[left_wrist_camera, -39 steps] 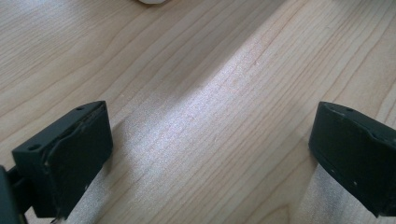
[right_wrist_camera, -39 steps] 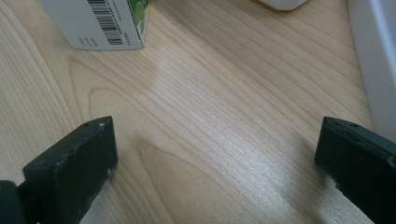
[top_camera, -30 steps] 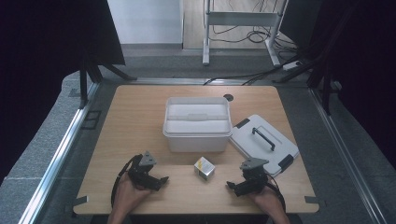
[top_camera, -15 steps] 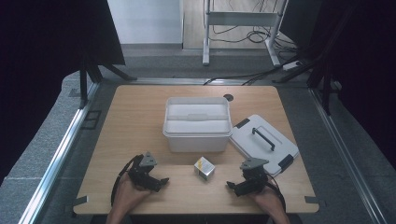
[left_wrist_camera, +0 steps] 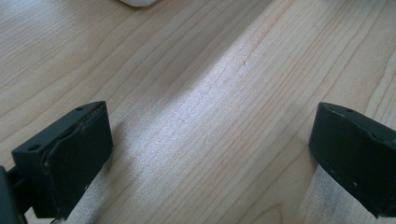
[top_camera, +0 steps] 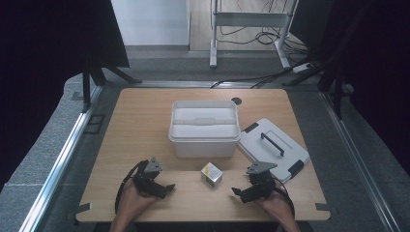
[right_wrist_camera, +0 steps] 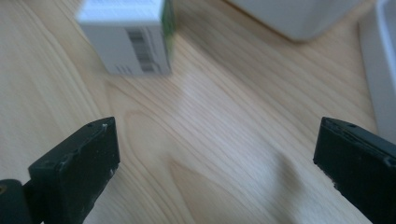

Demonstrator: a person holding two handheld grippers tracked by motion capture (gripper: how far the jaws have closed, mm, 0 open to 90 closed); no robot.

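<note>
A: Right gripper view: small box (right_wrist_camera: 126, 37) cut off by the top edge; blurred, its barcode print unreadable; white bin (right_wrist_camera: 299, 16) at far right cropped to one corner; lid (right_wrist_camera: 385, 70) only a strip at the right edge.

B: Left gripper view: a white sliver (left_wrist_camera: 137, 2) at the top edge, too little to identify; high view: box faces too small to read; both forearms cut off by the near edge; bin's contents indistinct.

A white lid (top_camera: 273, 149) with a dark handle lies flat on the wooden table (top_camera: 140, 125); cables (top_camera: 256, 36) trail across the floor beyond.
</note>
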